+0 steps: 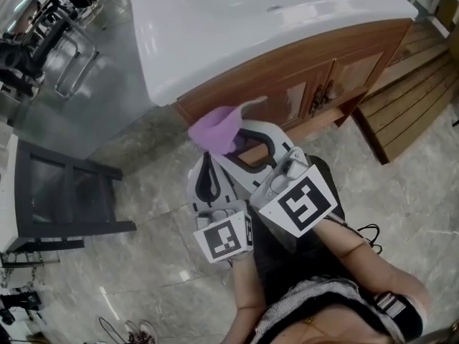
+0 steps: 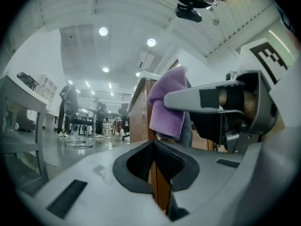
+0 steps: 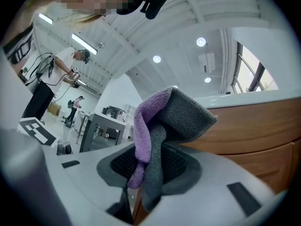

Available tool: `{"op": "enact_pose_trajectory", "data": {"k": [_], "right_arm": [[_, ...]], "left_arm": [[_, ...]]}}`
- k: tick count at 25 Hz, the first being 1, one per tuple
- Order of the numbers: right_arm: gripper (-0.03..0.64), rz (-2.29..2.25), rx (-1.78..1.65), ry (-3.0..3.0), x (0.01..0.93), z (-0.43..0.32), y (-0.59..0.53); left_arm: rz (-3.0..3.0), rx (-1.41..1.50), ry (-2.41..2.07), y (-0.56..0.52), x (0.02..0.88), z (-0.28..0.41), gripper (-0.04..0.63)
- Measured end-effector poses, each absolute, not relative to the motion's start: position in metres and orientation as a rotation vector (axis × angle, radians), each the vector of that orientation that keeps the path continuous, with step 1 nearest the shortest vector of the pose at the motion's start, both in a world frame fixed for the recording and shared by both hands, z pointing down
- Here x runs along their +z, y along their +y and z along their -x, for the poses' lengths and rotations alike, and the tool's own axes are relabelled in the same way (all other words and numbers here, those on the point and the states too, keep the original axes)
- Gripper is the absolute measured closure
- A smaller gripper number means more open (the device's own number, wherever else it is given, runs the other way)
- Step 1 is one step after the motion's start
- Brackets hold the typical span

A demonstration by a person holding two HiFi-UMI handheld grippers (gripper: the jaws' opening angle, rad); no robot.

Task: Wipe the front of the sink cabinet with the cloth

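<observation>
The sink cabinet (image 1: pixel 301 84) is brown wood with two doors, under a white sink top (image 1: pixel 251 20). A purple and grey cloth (image 1: pixel 219 127) hangs just in front of the cabinet's left corner, with my right gripper (image 1: pixel 237 140) shut on it. In the right gripper view the cloth (image 3: pixel 155 121) bunches up from between the jaws of the right gripper (image 3: pixel 148 166), with the cabinet front (image 3: pixel 254 135) close behind. My left gripper (image 1: pixel 206 158) sits just left of the right one; its jaws (image 2: pixel 153 157) are shut with nothing in them, and the cloth (image 2: pixel 167 102) hangs ahead of it.
A dark grey stand (image 1: pixel 57 192) is on the marble floor to the left. Wooden slatted steps (image 1: pixel 409 99) lie right of the cabinet. Metal chairs (image 1: pixel 43 41) stand at the far left. A person (image 3: pixel 47 79) is far off in the room.
</observation>
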State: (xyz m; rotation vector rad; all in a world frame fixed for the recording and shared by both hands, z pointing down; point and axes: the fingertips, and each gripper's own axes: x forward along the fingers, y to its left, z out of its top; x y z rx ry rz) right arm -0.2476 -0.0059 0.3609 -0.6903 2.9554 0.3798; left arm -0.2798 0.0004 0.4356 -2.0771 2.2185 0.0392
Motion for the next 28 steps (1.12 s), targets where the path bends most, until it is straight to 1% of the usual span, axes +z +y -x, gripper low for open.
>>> {"op": "enact_pose_trajectory", "data": {"k": [14,28], "right_arm": [[0.44,0.789,0.515,2.984,0.376,0.242,-0.022],[0.44,0.857,0.542,3.001,0.381,0.221,-0.041]], "left_arm": [[2.079,0.009,2.214,-0.007,0.439,0.271,0.589],[2.079,-0.005,2.206,-0.012,0.437,0.256,0.589]]}}
